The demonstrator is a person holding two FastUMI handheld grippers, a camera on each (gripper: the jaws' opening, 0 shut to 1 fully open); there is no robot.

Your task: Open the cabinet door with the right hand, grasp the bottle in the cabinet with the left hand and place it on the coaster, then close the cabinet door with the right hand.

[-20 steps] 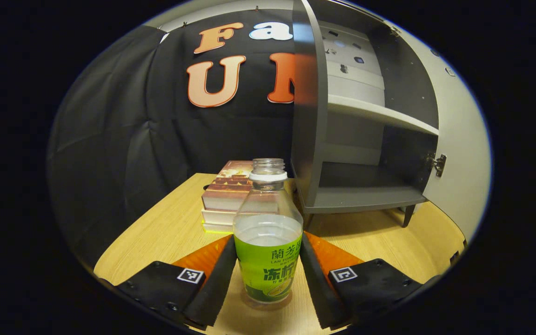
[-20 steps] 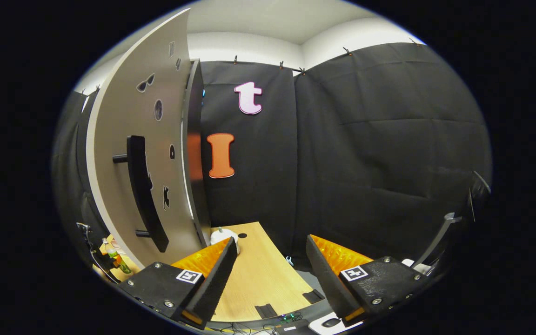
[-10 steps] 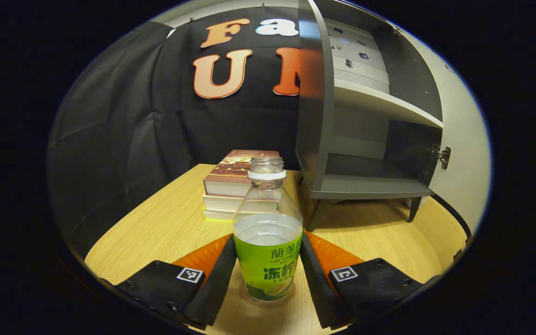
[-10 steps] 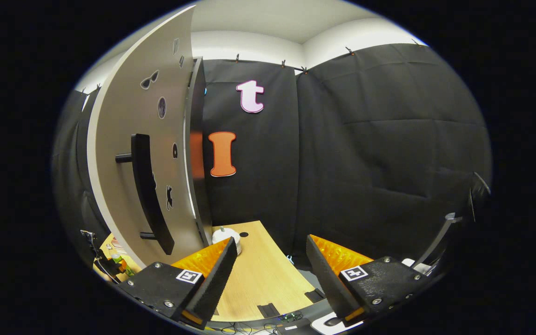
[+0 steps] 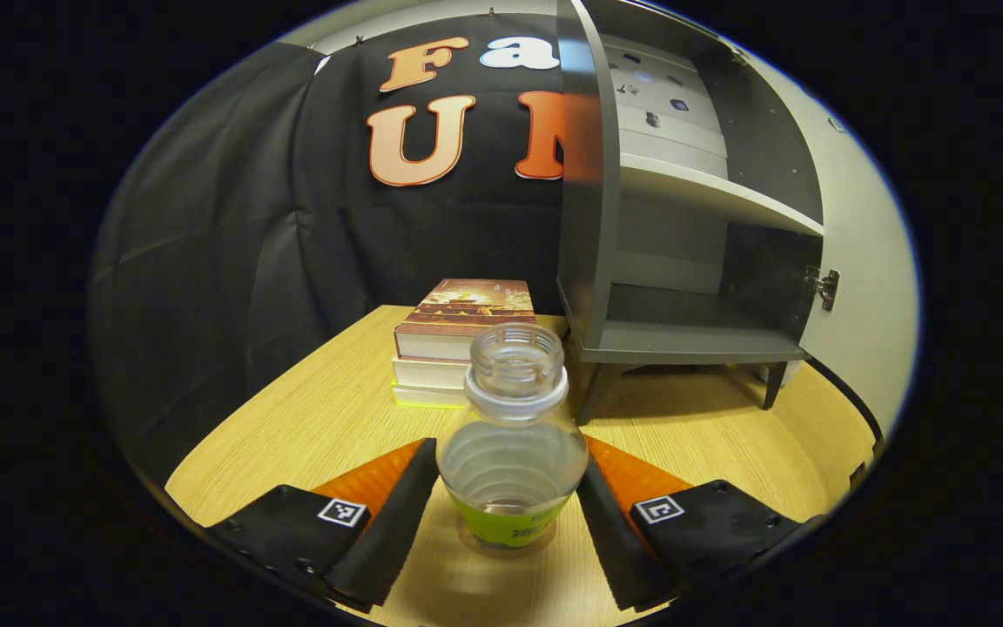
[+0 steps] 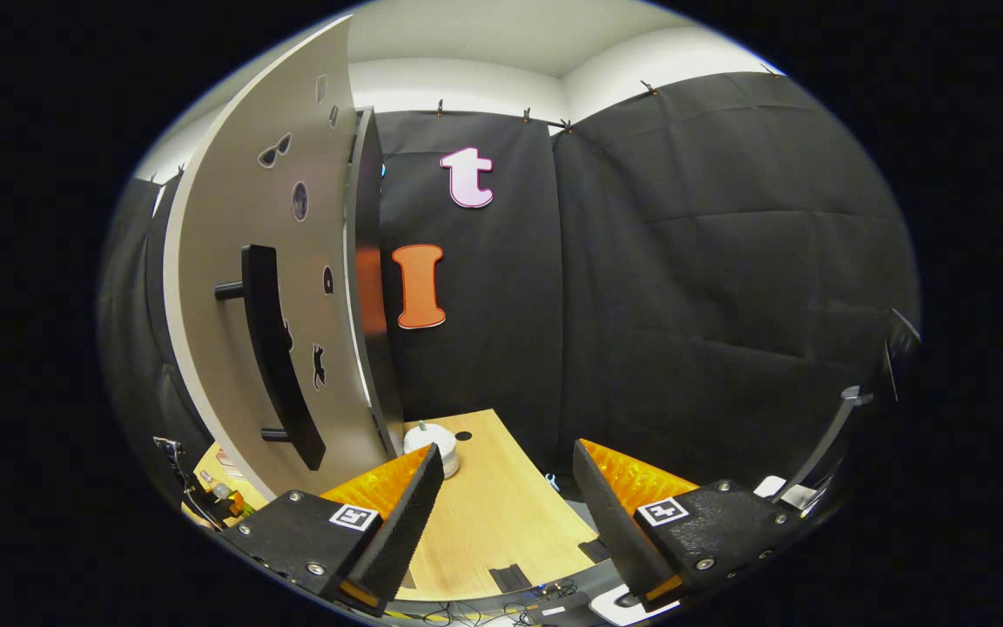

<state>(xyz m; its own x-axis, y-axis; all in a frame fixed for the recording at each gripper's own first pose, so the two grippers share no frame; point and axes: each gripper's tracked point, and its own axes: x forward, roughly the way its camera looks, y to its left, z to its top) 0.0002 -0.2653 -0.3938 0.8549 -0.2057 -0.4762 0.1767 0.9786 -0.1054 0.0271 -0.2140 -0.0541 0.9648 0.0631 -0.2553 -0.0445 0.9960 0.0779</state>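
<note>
A clear bottle with a green label and no cap stands upright on the wooden table. A faint round coaster edge shows around its base. My left gripper is open, its fingers flanking the bottle's lower body, and it looks down on the neck. The grey cabinet is behind on the right with bare shelves and its door swung wide. In the right gripper view that door and its dark bar handle are to the left. My right gripper is open, holding nothing.
A stack of books lies behind the bottle, just left of the cabinet. A small white round object sits on the table near the door's foot. Cables and small devices lie below the table's near edge.
The left gripper's fingers have spread slightly and the gripper has risen, so the bottle now sits lower between them and is seen from above. The right gripper has hardly moved.
</note>
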